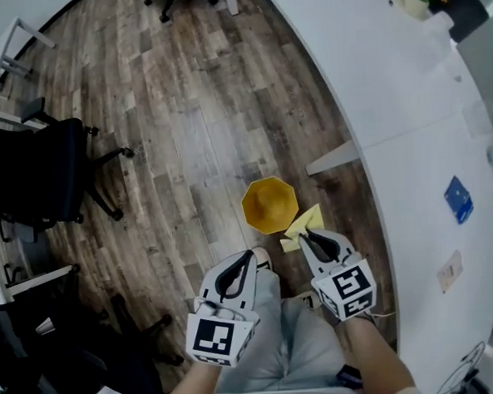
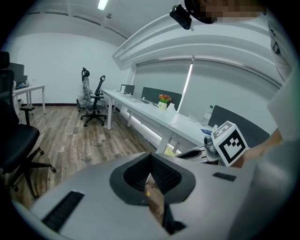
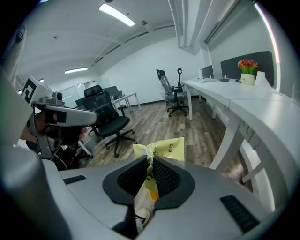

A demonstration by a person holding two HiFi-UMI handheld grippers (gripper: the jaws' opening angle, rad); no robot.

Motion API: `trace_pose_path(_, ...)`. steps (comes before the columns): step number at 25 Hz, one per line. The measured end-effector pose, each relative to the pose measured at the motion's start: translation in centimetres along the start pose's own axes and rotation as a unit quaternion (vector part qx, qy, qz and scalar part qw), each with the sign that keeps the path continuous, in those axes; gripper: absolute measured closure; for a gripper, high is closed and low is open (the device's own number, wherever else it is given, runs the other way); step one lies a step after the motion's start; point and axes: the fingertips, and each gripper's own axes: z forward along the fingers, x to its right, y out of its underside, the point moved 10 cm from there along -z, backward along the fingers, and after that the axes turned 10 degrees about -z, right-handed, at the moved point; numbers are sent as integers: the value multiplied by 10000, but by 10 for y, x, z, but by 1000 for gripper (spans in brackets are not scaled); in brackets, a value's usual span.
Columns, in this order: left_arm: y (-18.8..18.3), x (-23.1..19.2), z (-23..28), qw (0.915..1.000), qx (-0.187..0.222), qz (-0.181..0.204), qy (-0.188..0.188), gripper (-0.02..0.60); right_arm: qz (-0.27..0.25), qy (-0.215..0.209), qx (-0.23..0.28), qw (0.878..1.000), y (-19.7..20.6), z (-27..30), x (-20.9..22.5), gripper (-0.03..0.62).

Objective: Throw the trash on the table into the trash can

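Observation:
A yellow trash can (image 1: 269,204) stands open on the wooden floor, just ahead of both grippers. My right gripper (image 1: 305,234) is shut on a crumpled yellow wrapper (image 1: 298,226), which sticks out past the jaw tips beside the can's near right rim. In the right gripper view the wrapper (image 3: 165,149) is pinched between the jaws of the right gripper (image 3: 151,160). My left gripper (image 1: 250,255) hangs to the left of it, near the can's front edge. Its jaws (image 2: 150,158) meet at the tips with nothing between them.
A long white desk (image 1: 410,140) curves along the right side, with a white support panel (image 1: 331,158) reaching toward the can. A black office chair (image 1: 37,176) stands at the left. The person's legs and shoes are below the grippers.

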Motion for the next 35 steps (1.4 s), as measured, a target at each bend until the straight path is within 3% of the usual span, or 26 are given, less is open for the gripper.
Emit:
trace_pose_path(20,97,-87,73,9991,-136,-317,-226,581,138,-276,-526,9981,111,151,7,535)
trace_pose_path(28,117,-110,75,9984,-255,-410,-300,581,222,-268,-706,9969,139,191,10,534)
trace_pose_path(35,124,-116,71,9979,-342,-476,-262,581,175,-145,-969,9950,158,207,12,481)
